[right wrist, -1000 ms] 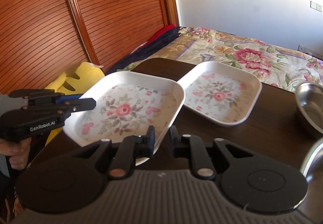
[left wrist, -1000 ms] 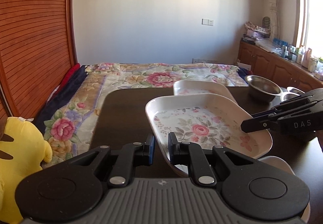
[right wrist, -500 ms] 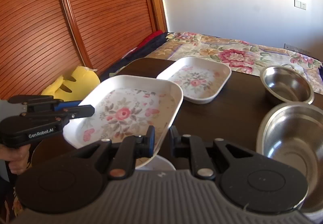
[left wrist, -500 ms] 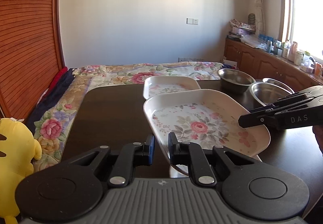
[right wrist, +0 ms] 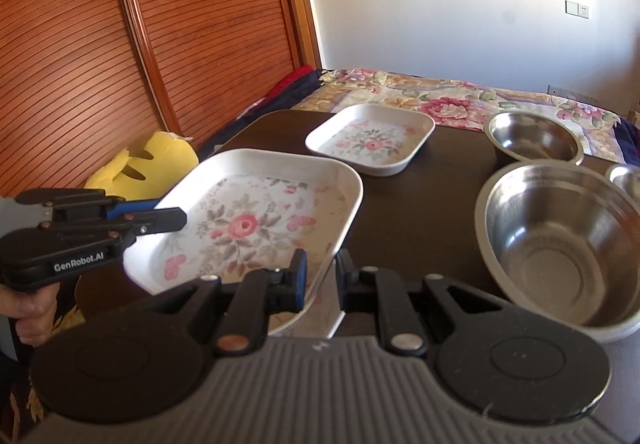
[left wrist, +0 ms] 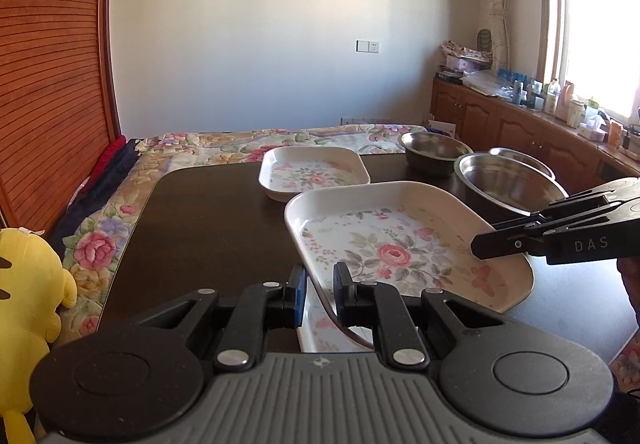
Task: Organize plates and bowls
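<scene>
grippers both clamp opposite rims of the floral plate [left wrist: 400, 244]: left gripper [left wrist: 320, 290], right gripper [right wrist: 322, 276]. we hold it above the dark table [left wrist: 208, 219], near the second floral plate [left wrist: 314, 171]. we should keep it level and lower evenly.

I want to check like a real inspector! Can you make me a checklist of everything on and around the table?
Surface: dark table, mostly bare on its left side.
Job's things: flowered plate held off the table; second plate flat behind; three metal bowls on the right side.
Clutter: nothing seen.
Grippers: left gripper and right gripper each shut on the held plate's rim, at opposite edges.
Cables: nothing seen.
Surroundings: bed, yellow plush toy, wooden doors, window counter with bottles.
</scene>
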Demonstrator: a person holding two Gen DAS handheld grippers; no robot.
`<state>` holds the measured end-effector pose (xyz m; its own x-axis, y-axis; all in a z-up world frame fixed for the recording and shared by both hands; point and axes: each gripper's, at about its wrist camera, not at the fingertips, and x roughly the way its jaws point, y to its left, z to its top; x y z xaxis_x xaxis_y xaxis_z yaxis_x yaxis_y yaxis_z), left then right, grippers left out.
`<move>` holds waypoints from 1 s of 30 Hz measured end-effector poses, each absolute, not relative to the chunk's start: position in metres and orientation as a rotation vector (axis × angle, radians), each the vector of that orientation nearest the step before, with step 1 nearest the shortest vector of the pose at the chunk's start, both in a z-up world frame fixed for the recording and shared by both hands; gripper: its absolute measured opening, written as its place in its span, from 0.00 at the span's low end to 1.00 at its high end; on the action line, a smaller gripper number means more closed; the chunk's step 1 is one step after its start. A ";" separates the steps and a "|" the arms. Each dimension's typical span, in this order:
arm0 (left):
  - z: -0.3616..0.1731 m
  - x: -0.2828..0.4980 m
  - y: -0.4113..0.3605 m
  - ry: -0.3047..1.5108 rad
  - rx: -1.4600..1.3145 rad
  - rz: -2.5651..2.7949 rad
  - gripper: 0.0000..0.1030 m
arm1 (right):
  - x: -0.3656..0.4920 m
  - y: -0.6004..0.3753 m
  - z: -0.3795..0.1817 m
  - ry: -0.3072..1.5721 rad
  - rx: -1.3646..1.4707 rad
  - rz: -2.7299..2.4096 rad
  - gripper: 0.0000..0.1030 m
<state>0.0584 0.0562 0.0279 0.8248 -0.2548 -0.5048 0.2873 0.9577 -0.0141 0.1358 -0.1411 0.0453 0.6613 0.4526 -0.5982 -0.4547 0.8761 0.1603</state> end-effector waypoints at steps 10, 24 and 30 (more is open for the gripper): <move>0.017 0.044 0.053 0.547 0.056 -0.290 0.15 | 0.117 -0.145 0.036 0.671 0.004 0.513 0.17; -0.003 0.045 0.059 0.587 0.038 -0.285 0.15 | 0.101 -0.143 0.026 0.659 0.000 0.507 0.17; -0.010 0.049 0.054 0.595 0.074 -0.270 0.16 | 0.100 -0.139 0.018 0.651 -0.004 0.494 0.17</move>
